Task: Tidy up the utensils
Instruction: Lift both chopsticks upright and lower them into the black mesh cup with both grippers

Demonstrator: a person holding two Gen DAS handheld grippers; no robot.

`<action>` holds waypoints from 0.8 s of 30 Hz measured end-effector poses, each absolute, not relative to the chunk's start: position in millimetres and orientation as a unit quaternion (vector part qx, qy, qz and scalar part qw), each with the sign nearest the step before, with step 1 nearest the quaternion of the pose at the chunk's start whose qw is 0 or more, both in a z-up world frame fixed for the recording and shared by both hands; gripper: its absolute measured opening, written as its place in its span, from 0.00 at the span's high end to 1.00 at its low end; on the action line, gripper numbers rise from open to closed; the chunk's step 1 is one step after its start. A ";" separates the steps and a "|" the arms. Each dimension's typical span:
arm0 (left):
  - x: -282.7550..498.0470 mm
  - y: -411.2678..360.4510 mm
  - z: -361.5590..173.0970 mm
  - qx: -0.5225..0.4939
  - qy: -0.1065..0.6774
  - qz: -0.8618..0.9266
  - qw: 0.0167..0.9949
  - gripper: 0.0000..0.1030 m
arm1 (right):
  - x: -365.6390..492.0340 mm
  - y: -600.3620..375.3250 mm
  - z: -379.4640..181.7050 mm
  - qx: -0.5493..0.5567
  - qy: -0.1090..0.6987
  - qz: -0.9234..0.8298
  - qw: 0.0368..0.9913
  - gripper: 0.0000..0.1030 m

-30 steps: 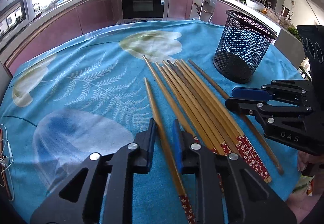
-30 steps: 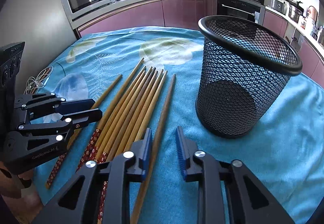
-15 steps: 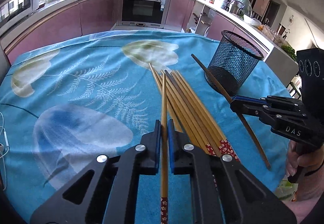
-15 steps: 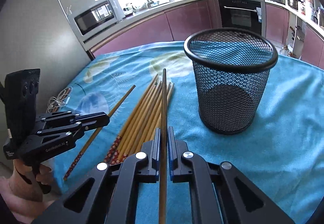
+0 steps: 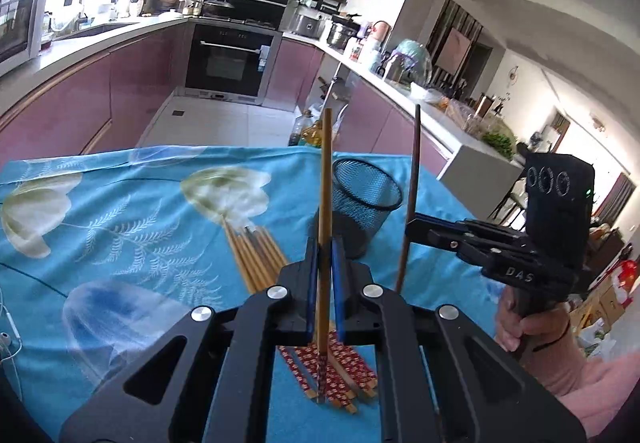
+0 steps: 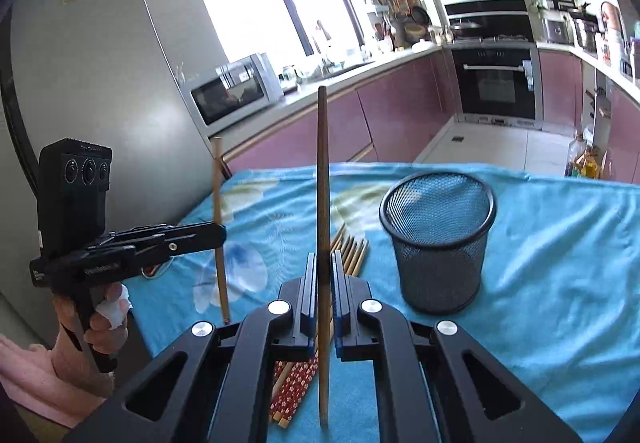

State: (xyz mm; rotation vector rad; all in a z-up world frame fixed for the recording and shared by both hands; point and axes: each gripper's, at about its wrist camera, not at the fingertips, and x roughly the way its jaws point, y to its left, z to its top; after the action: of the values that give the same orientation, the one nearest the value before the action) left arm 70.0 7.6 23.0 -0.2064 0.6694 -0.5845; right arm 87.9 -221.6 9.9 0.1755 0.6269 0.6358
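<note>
My left gripper (image 5: 324, 247) is shut on a light wooden chopstick (image 5: 326, 171) with a red flowered end, held upright above the table. My right gripper (image 6: 323, 263) is shut on a darker brown chopstick (image 6: 322, 163), also upright. Each gripper shows in the other's view: the right one (image 5: 416, 221) with its dark chopstick (image 5: 412, 183), the left one (image 6: 216, 233) with its light chopstick (image 6: 218, 211). Several chopsticks (image 5: 256, 255) lie bundled on the blue cloth below, also visible in the right wrist view (image 6: 352, 253). A black mesh cup (image 6: 438, 239) stands upright to the right; it shows behind my left fingers (image 5: 366, 203).
The round table has a blue floral cloth (image 5: 120, 227). White earphone cables (image 5: 8, 343) lie at its left edge. Kitchen counters, an oven (image 5: 232, 59) and a microwave (image 6: 236, 89) stand beyond the table. A grey fridge (image 6: 100, 83) is close on the left.
Both grippers have lifted their chopsticks off the table and tilted them from near level to upright. The bundle and the mesh cup have not moved.
</note>
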 end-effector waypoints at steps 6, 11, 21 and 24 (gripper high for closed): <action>66.9 -2.8 64.4 -0.105 0.267 -0.297 0.911 0.93 | 90.6 -235.8 36.9 0.086 0.258 0.301 0.914 0.94; 78.8 -16.2 88.9 -0.103 0.242 -0.302 0.916 0.93 | 97.0 -247.4 59.4 0.081 0.231 0.294 0.924 0.95; 97.6 -37.7 131.3 -0.099 0.207 -0.306 0.924 0.93 | 113.1 -262.3 89.2 0.078 0.207 0.287 0.932 0.95; 101.8 -44.6 142.5 -0.094 0.196 -0.301 0.929 0.93 | 117.6 -265.8 97.6 0.081 0.199 0.282 0.935 0.95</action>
State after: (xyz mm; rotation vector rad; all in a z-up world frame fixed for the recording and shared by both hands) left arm 101.8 -44.6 142.5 -0.1927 0.4019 -0.6163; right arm 117.6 -265.8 97.6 0.1654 0.4070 0.5766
